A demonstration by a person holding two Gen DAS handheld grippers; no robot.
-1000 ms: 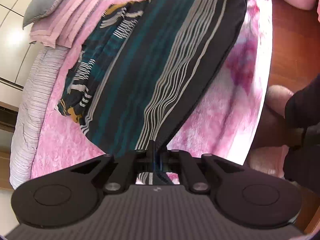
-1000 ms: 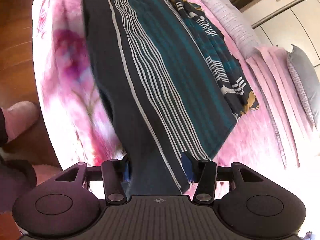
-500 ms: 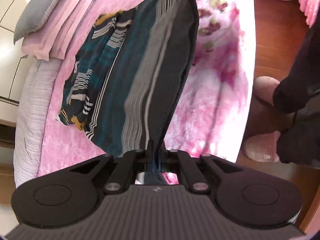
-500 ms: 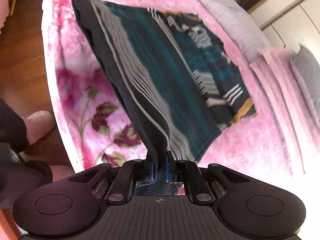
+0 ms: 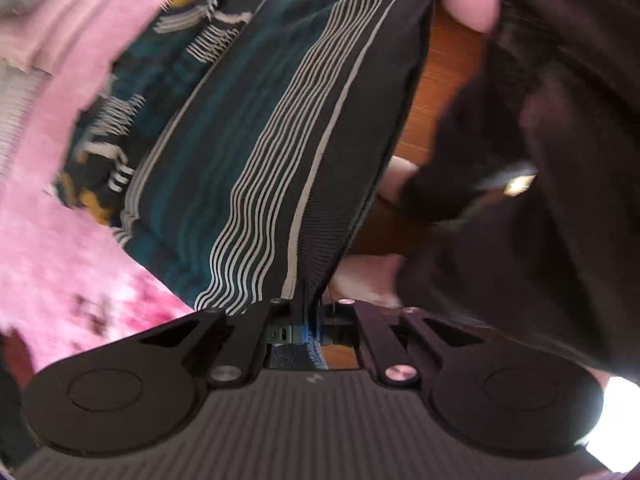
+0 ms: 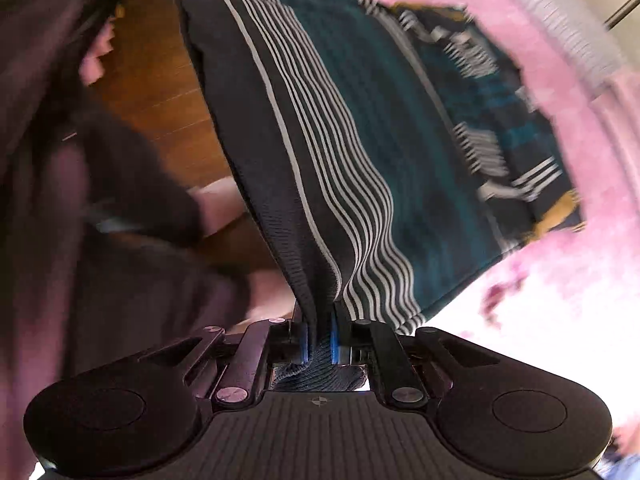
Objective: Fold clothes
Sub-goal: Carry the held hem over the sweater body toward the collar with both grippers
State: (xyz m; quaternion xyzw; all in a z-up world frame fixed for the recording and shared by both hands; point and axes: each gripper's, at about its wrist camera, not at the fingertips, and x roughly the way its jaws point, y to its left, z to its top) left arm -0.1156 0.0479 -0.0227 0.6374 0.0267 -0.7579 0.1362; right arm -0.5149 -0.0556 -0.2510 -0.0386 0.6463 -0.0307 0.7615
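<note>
Both grippers pinch the near hem of the striped garment [image 5: 280, 128]: the left gripper [image 5: 306, 320] has its jaws clamped tight on one corner, low in the frame's centre, and the right gripper [image 6: 320, 340] grips the other corner between its blue pads [image 6: 335, 340]. The cloth stretches from the jaws toward the upper frame, its far end resting on the pink blanket [image 5: 60, 260], with wooden floor [image 6: 160, 80] and the person's dark clothing [image 5: 540, 160] alongside.

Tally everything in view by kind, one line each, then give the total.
Striped garment, pinched at its dark edge: 1
Grippers, left gripper and right gripper, both shut on it: 2
Pink blanket underneath: 1
Pink slippers on the wooden floor: 2
Total: 6
</note>
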